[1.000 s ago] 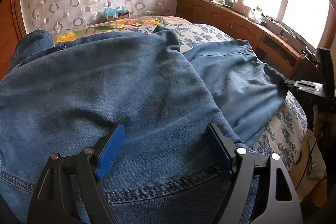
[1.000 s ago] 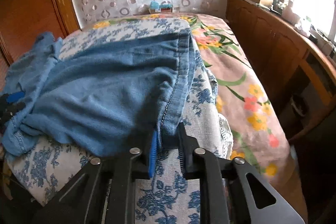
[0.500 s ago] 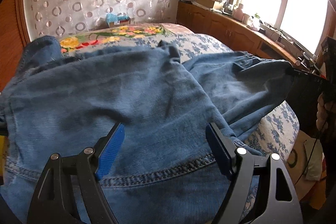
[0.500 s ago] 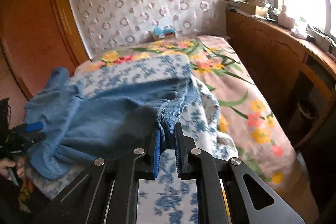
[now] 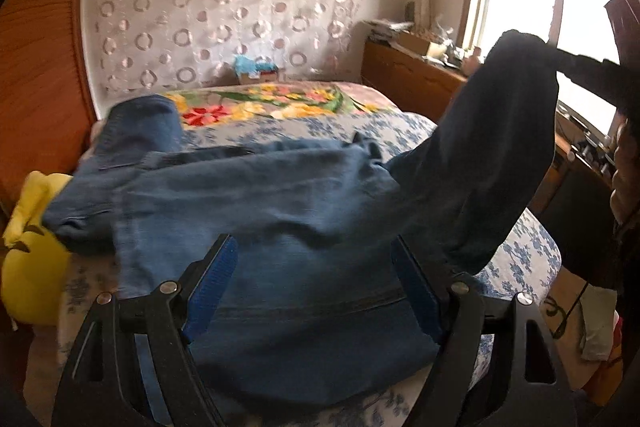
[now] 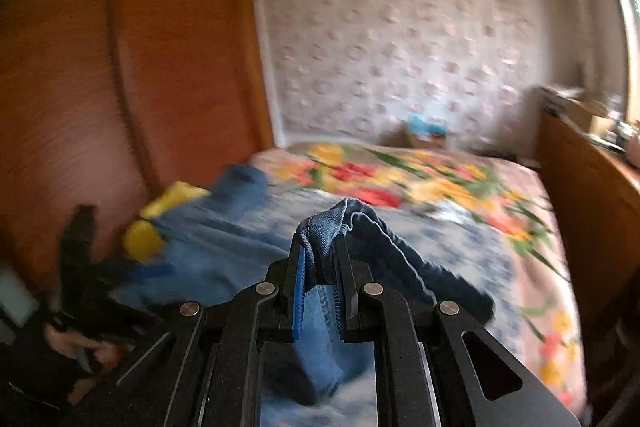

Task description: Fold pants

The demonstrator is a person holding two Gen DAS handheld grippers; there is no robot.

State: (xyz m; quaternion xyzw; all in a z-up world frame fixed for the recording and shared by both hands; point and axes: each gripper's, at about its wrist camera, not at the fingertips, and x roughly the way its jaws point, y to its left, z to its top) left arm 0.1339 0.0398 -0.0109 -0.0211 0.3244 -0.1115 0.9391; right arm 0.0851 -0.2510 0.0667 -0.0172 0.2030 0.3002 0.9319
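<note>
- A pair of blue denim pants point(image 5: 280, 195) sprawls across the centre of the left-wrist frame, spread over a floral-covered bed point(image 5: 404, 131), one leg hauled toward the upper right against the window point(image 5: 576, 27).
- The right gripper point(image 6: 320, 259), bottom centre of its own blurred view, is clamped nearly closed on a stitched edge of the denim, cloth bunched above its tips.
- The left gripper point(image 5: 316, 267) stands wide at the bottom of its frame, the fabric lying between its jaws; whether the pads press on it cannot be told.
- The risk, by this reading: the narrow pinch could slip off the hem as the leg's weight drags, dropping it in a heap.
- A yellow soft item point(image 5: 32, 251) at lower left could snag the trailing cloth.
</note>
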